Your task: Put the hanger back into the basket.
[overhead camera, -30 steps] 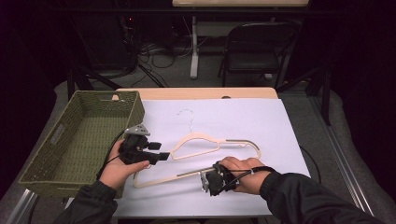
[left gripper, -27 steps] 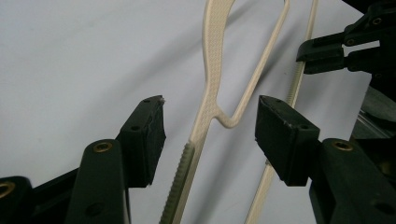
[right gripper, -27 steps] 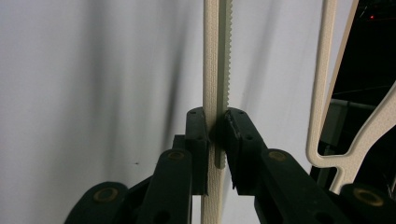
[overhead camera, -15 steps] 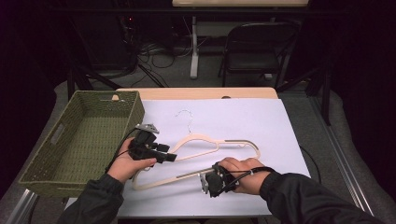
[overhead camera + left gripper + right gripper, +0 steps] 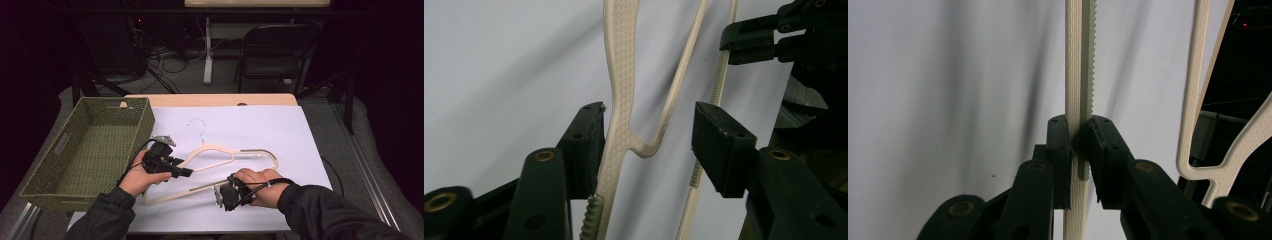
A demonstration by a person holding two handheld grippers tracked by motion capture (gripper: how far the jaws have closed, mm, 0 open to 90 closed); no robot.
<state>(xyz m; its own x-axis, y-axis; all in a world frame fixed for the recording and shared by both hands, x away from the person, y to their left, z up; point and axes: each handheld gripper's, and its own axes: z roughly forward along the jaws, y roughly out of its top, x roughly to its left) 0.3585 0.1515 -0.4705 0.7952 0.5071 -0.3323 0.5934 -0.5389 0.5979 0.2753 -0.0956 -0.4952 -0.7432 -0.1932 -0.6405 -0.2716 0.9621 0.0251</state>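
Note:
A cream plastic clothes hanger point(image 5: 220, 150) with a thin metal hook lies on the white sheet point(image 5: 260, 125). My right gripper point(image 5: 219, 192) is shut on the hanger's notched bottom bar point(image 5: 1077, 100), near the sheet's front edge. My left gripper point(image 5: 186, 172) is open around the hanger's left shoulder arm point(image 5: 620, 100). That arm rests against the left jaw, and the right jaw stands apart from it. The right gripper's black body point(image 5: 809, 45) shows beyond in the left gripper view.
A green woven basket point(image 5: 90, 150) stands at the table's left, close beside my left hand. A black folding chair point(image 5: 275, 50) and cables sit on the floor beyond the table. The right and far parts of the sheet are bare.
My left gripper has moved right and forward, from beside the basket onto the hanger's left shoulder. The right gripper has kept its hold on the bottom bar.

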